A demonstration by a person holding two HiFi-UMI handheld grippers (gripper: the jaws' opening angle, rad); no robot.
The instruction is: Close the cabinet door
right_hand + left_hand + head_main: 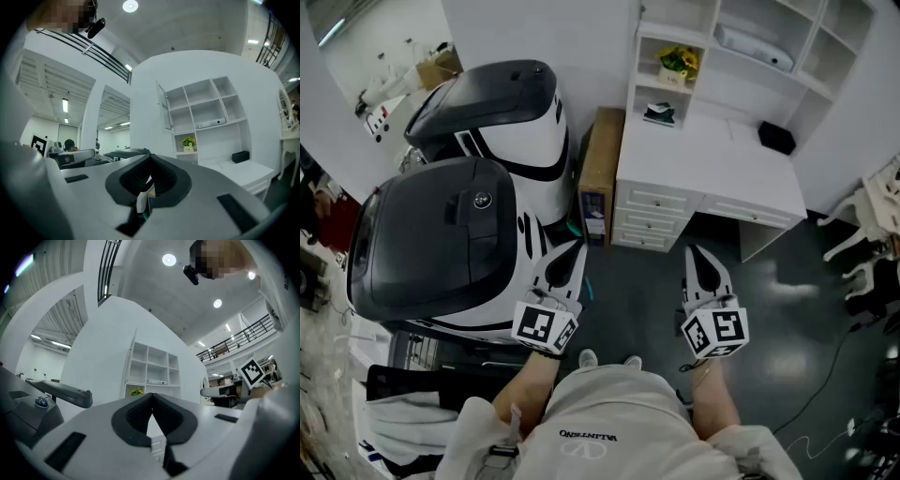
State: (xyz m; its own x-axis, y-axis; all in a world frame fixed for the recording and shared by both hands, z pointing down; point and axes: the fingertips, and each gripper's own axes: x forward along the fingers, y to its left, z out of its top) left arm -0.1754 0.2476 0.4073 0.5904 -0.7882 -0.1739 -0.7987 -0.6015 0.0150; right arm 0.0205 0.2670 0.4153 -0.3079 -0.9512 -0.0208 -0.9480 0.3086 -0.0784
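Note:
A white shelf unit (206, 112) stands on a white desk (712, 169) ahead of me. Its narrow cabinet door (163, 110) hangs open at the upper left compartment, swung outward; the left gripper view shows this door (131, 355) edge-on. In the head view I cannot make the door out. My left gripper (577, 246) and right gripper (694, 251) are held side by side at waist height, well short of the desk and touching nothing. Both are shut, black pads (140, 416) meeting at the tips with nothing between them.
Two large white-and-black machines (441, 234) (502, 103) crowd the left side. A brown cardboard box (600, 169) leans between them and the desk drawers (656, 211). On the shelves sit a yellow flower pot (678, 64), a white device (755, 47) and a black box (776, 137). White chairs (872, 225) stand right.

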